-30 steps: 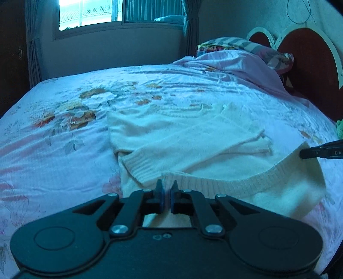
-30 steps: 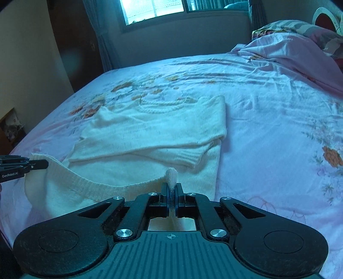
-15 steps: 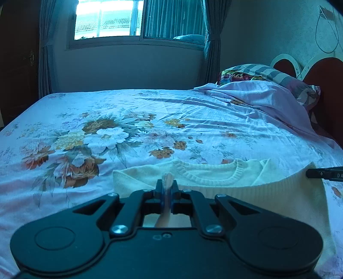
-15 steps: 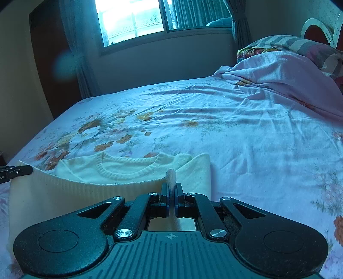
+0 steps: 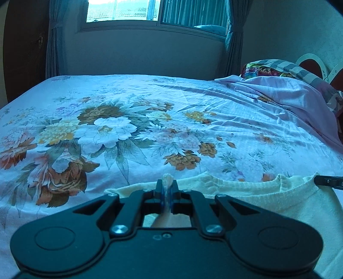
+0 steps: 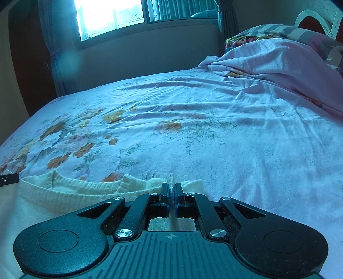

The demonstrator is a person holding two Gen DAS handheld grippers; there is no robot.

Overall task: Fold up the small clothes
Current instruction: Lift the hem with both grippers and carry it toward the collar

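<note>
Between your left gripper's [image 5: 166, 191] jaws a pinch of the cream sweater [image 5: 268, 193] is clamped; your right gripper [image 6: 170, 194] nips it likewise. Its body lies on the floral bedsheet [image 5: 128, 128], mostly hidden beneath both tools, only collar and ribbing showing.

A sweater [image 5: 268, 195] is spread on the near part of a bed [image 5: 193, 128], between two grippers. Pillows [image 6: 278, 34] are piled at the far right, and a window [image 5: 156, 10] is set in the far wall.
</note>
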